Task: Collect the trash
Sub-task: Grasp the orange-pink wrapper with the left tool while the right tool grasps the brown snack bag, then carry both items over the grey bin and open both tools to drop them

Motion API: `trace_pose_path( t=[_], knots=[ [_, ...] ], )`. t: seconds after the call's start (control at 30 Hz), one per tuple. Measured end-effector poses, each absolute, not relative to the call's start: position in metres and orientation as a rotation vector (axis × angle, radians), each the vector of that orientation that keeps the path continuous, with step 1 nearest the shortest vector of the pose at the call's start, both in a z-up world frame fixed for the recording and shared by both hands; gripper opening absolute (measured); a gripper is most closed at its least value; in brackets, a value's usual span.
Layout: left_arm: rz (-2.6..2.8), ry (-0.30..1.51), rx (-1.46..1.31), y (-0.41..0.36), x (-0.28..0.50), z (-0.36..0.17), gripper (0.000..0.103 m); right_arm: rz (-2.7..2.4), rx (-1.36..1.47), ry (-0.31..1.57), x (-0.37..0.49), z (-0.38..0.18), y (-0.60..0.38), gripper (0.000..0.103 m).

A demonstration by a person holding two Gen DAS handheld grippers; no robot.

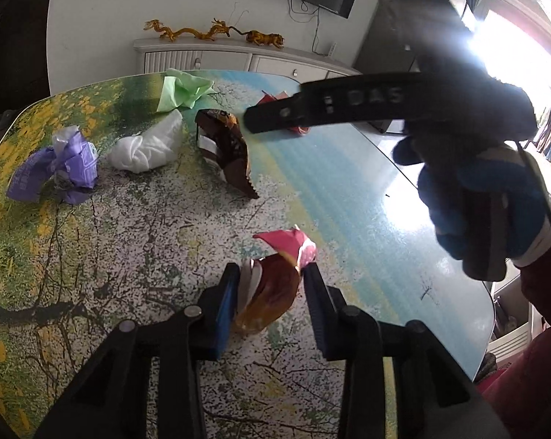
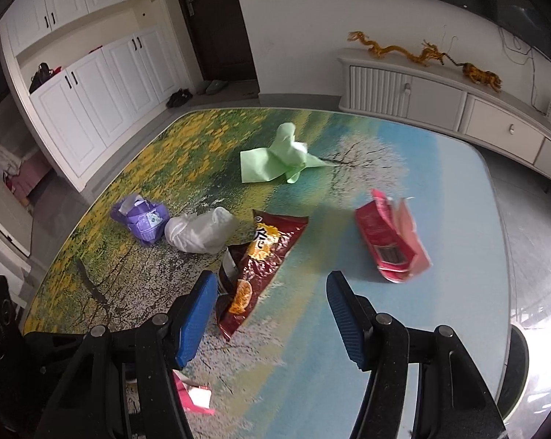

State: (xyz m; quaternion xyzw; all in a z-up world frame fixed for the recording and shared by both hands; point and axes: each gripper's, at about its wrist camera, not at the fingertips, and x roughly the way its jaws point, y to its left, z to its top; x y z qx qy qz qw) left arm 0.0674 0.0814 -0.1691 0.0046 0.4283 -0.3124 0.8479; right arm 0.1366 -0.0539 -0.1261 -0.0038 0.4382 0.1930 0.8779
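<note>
In the left wrist view my left gripper [image 1: 270,278] is shut on a crumpled pink and orange wrapper [image 1: 275,281] just above the table [image 1: 348,190]. Further off lie a brown chip bag [image 1: 226,150], a white plastic wad [image 1: 149,146], a purple wrapper [image 1: 61,168] and green paper [image 1: 182,89]. In the right wrist view my right gripper [image 2: 272,292] is open and empty, above the near end of the chip bag [image 2: 261,259]. A red packet [image 2: 390,237] lies to its right. The white wad [image 2: 200,232], purple wrapper [image 2: 140,219] and green paper [image 2: 279,155] lie beyond.
The table carries a printed landscape and its right edge [image 2: 502,256] drops to a tiled floor. A white sideboard [image 2: 440,102] with gold figurines stands behind. The right hand's gloved grip and gripper body [image 1: 476,183] hang over the table's right side in the left wrist view.
</note>
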Motion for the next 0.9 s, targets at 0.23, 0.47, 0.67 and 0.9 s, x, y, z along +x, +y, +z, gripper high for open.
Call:
trace_pose_path(
  t=[0.23,0.47,0.67,0.9],
  knots=[
    [-0.658,0.913,-0.062,0.092,0.074,-0.17,0.031,0.435,-0.013,0.957,0.157,-0.146,-0.031,0.06],
    [-0.659,0.916,-0.091,0.096,0.075,-0.172,0.03,0.424,-0.058,0.972,0.163,-0.161,-0.016,0.052],
    [-0.645,0.915,-0.092,0.097,0.074,-0.172,0.029,0.415,-0.056,0.951,0.16,-0.158,-0.025,0.035],
    [-0.595,0.913,-0.091,0.096,0.066,-0.17,0.028,0.428,-0.024,0.921,0.138,-0.144,-0.045,0.033]
  ],
)
